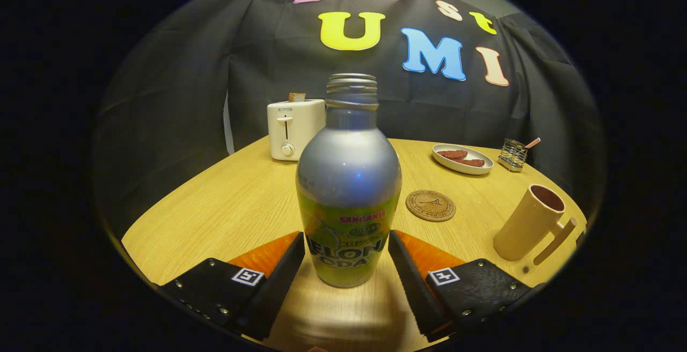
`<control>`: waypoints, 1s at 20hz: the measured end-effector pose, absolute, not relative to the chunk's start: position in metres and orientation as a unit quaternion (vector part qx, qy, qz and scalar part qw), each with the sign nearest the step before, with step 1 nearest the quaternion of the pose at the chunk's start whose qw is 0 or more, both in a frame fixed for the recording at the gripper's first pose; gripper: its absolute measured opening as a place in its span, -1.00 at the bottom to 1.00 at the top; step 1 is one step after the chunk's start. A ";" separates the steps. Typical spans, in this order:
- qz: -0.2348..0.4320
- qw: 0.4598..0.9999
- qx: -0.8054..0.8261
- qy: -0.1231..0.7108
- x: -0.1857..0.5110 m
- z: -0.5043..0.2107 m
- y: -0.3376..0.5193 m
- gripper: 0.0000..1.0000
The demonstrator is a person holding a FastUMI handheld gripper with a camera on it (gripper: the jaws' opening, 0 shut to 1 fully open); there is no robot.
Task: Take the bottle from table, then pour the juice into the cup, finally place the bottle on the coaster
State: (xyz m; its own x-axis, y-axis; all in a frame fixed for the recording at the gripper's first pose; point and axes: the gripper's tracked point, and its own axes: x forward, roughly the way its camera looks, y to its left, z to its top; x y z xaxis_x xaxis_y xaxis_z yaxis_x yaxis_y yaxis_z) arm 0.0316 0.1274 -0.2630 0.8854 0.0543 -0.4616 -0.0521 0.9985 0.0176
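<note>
The melon soda bottle [348, 191] stands upright and uncapped on the table [214, 207] between the gripper [346, 258] fingers, which flank it without clearly pressing, so the taking step seems underway, needing a firm squeeze before lifting toward the cup [528, 223] ahead-right

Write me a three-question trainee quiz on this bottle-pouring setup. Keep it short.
1. True or false: the hand-held gripper is clamped on the bottle.
2. The coaster lies between the bottle and which item? A) toaster B) cup C) plate
3. Fill in: the bottle's mouth has no ___.

Key:
1. False; the fingers flank the bottle's base, open, with gaps showing.
2. B, the cup.
3. Cap.
</note>
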 end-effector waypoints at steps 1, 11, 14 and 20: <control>0.026 0.970 0.004 0.241 0.031 -0.264 0.127 0.88; 0.016 0.965 0.053 0.255 0.032 -0.256 0.124 0.60; 0.017 0.968 0.064 0.244 0.035 -0.242 0.119 0.60; 0.003 0.965 0.120 0.232 0.039 -0.219 0.101 0.55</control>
State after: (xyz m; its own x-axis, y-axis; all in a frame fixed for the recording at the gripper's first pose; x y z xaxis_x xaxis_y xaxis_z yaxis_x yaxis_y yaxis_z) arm 0.0386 0.1009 -0.2189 0.8925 0.0613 -0.4468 0.0502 0.9711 0.2335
